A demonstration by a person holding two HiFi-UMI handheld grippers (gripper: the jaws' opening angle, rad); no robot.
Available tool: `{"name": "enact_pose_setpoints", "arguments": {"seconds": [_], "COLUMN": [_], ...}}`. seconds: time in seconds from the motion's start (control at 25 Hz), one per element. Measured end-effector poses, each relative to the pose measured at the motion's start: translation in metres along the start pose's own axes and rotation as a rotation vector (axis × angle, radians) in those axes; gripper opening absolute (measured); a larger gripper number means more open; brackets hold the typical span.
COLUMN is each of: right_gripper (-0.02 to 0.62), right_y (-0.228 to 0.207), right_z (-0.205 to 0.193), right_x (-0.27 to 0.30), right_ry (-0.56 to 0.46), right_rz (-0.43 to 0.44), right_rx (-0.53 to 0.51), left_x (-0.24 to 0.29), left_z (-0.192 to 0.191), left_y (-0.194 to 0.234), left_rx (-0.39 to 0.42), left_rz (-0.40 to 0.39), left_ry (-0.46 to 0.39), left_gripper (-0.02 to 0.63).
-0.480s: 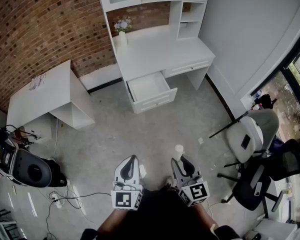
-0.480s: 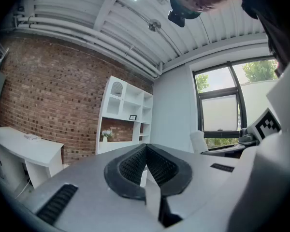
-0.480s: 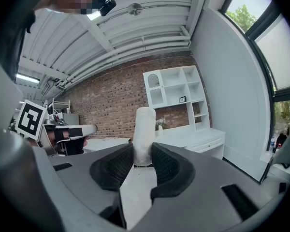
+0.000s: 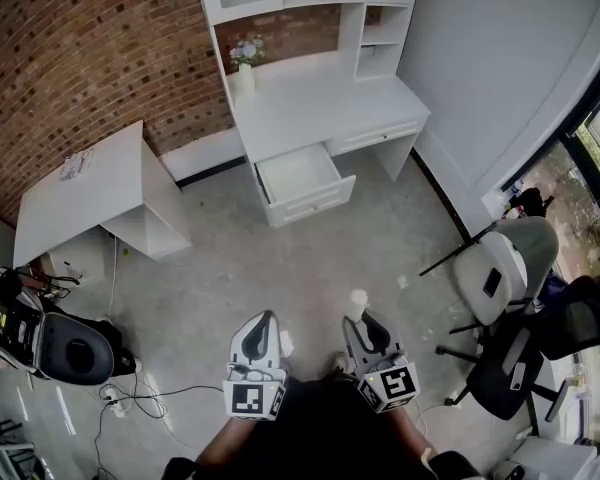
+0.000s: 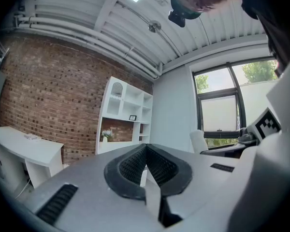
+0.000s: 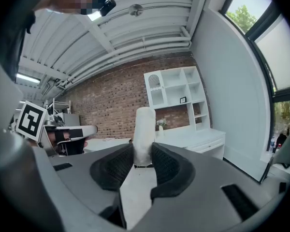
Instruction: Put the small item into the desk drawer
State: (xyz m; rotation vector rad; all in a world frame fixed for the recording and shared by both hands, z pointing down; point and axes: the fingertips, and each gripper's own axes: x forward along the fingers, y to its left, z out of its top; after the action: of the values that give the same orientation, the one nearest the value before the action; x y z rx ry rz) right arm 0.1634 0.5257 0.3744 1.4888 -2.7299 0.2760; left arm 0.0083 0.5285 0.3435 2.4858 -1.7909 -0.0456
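The small item, a white cylinder (image 4: 357, 300), stands upright between the pads of my right gripper (image 4: 359, 317), which is shut on it low at the middle of the head view. In the right gripper view the cylinder (image 6: 145, 135) sticks up above the jaws, with the white desk (image 6: 195, 138) far ahead. My left gripper (image 4: 264, 318) hangs beside it, shut and empty; its fingertips (image 5: 146, 149) meet. The desk (image 4: 315, 103) stands against the far wall, and its drawer (image 4: 298, 174) is pulled out, open and looks empty. Bare floor separates both grippers from it.
A low white table (image 4: 80, 183) stands at the left by the brick wall. Office chairs (image 4: 505, 268) crowd the right side near the window. A dark machine (image 4: 65, 346) and cables (image 4: 130, 396) lie at the lower left. A flower vase (image 4: 245, 68) is on the desk.
Both grippers hold their places and the cylinder stays gripped. Only the dark machine at the left edge sits slightly differently in the view.
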Motion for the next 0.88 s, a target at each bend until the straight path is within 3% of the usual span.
{"name": "enact_pose_setpoints", "arguments": {"seconds": [0.64,0.88], "right_gripper": [0.137,0.137], "right_y": [0.055,0.075], "right_z": [-0.004,-0.041], "right_x": [0.014,-0.012], "right_ry": [0.011,0.011], "right_rz": [-0.016,-0.029], "right_rx": [-0.002,-0.004], "left_x": [-0.032,-0.070], "left_z": [-0.009,-0.045], "left_y": [0.043,0.038], "left_rx": [-0.024,-0.036], "left_rz": [-0.011,-0.021], "left_ry": [0.024,0.021], "left_gripper": [0.023,0.023]}}
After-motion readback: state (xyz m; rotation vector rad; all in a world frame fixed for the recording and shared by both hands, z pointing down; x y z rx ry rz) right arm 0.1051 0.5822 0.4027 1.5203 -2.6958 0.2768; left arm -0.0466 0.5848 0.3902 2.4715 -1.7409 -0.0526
